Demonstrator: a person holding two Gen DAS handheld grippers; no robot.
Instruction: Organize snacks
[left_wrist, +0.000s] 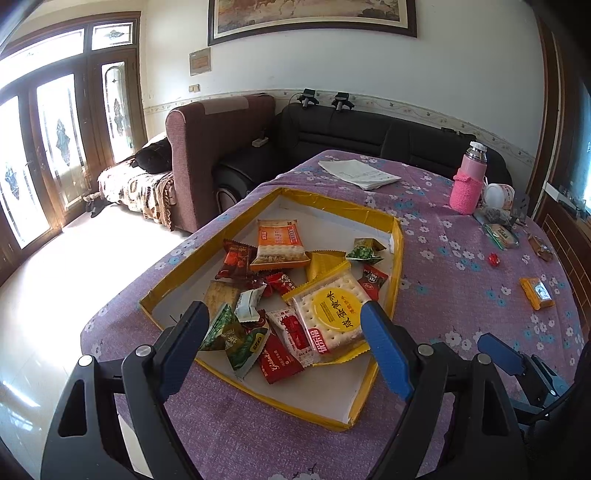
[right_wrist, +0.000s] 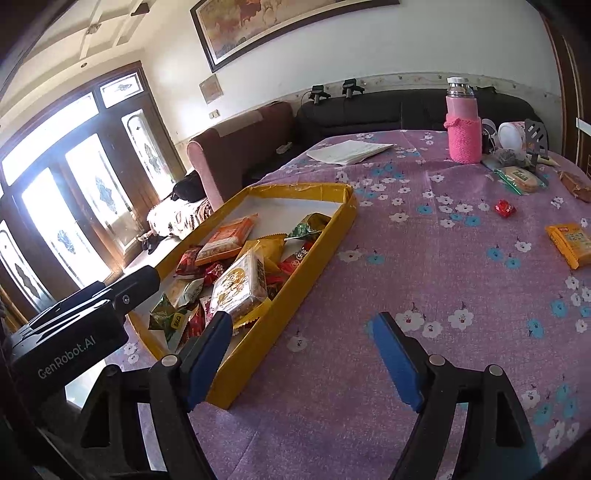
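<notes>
Mid-sort: most snacks are piled in the yellow-rimmed tray (left_wrist: 397, 258). Left gripper (left_wrist: 284, 325) hovers over the pile, jaws wide, empty. Right gripper (right_wrist: 303, 332) is also spread, holding nothing, above bare cloth. Strays remain: orange cracker pack (right_wrist: 570, 240), red candy (right_wrist: 505, 208), probably a rice-cracker pack (right_wrist: 521, 179). Next move calls for reaching right for one.

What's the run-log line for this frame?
left gripper: open, empty, over yellow tray | right gripper: open, empty, over tablecloth | loose: orange packet, red candy
</notes>
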